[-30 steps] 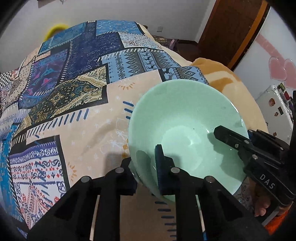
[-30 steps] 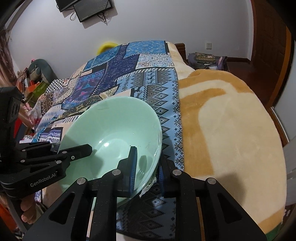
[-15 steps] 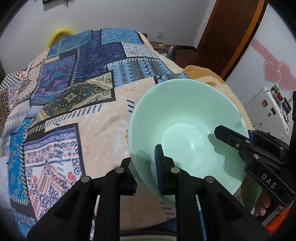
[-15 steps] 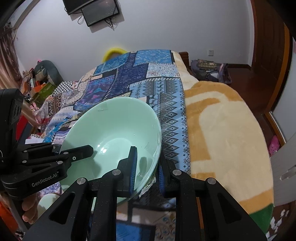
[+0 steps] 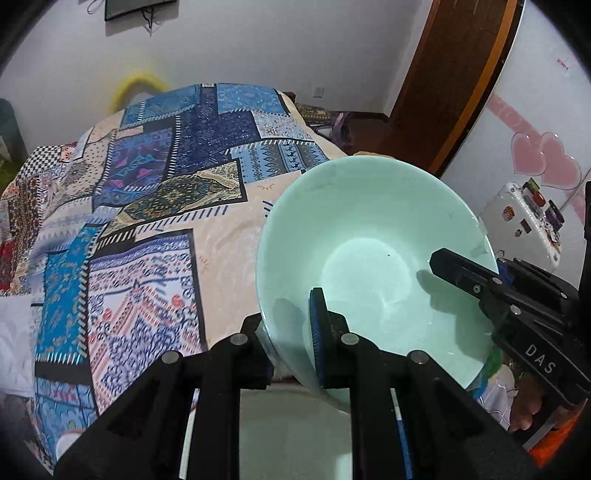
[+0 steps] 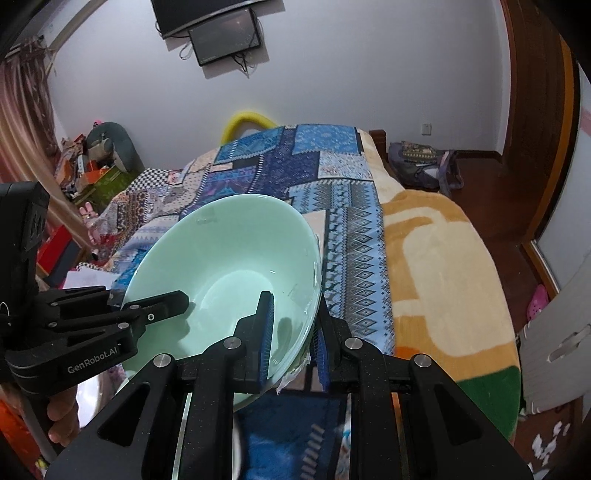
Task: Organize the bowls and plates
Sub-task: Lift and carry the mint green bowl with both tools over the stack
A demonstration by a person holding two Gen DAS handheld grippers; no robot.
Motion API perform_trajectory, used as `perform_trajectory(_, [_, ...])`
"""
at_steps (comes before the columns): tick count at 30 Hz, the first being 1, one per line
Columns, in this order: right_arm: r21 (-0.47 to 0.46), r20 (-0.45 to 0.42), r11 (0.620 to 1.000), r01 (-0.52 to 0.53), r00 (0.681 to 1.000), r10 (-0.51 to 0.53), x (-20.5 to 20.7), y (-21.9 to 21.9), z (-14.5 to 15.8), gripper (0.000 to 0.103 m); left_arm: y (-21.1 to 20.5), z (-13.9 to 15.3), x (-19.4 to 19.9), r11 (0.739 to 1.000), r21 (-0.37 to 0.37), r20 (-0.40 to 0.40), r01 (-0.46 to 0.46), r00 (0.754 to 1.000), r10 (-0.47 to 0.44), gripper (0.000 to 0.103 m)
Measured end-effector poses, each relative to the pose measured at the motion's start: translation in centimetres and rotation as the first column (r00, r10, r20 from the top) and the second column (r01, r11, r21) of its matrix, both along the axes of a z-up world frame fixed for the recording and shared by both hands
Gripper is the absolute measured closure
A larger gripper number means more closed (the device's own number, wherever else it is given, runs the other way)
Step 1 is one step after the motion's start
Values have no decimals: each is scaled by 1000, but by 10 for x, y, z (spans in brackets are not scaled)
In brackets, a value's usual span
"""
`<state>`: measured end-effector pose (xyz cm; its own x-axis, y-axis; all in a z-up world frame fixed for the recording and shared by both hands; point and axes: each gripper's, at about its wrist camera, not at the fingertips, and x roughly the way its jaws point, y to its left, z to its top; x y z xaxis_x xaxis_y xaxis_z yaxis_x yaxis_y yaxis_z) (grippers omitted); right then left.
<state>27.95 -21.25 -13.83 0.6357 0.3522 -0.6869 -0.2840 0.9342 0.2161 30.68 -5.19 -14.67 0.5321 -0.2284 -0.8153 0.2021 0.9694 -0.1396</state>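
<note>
Since a second ago, both of my grippers have lifted the mint-green bowl [image 5: 373, 258] higher above the bed [image 6: 443, 266], so the wall and the floor beyond it show more. Largest below me is that bed, spread with a blue patchwork quilt [image 5: 147, 206] on one side and an orange and cream fleece blanket [image 6: 436, 280] on the other. On the wall behind hangs a dark screen [image 6: 225, 35] with loose cables, and a brown wooden door [image 5: 454, 74] stands at the side. A white panel with pink heart shapes [image 5: 543, 158] rises beside the door.

The bowl hangs tilted in the air over the near edge of the bed, touching nothing but my jaws. My left gripper [image 5: 291, 336] has its jaws pinching the near rim, one inside and one outside. My right gripper [image 6: 291, 332] has its jaws pinching the opposite rim in the same way. White lettering on the left gripper body reads "GenRobot.AI" [image 6: 92, 365]; the right one reads "DAS" [image 5: 539, 360].
</note>
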Motion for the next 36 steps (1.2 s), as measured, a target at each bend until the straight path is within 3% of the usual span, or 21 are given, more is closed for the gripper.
perform_trajectory(14, [-5, 33, 998, -67, 997, 67, -47, 38, 12, 85, 39, 21, -76, 997, -16, 42, -69, 997, 70, 87])
perform_trajectory(36, [20, 1, 964, -266, 964, 266, -83, 146, -11, 85, 150, 10, -156, 968, 13, 52, -251, 967, 250, 87])
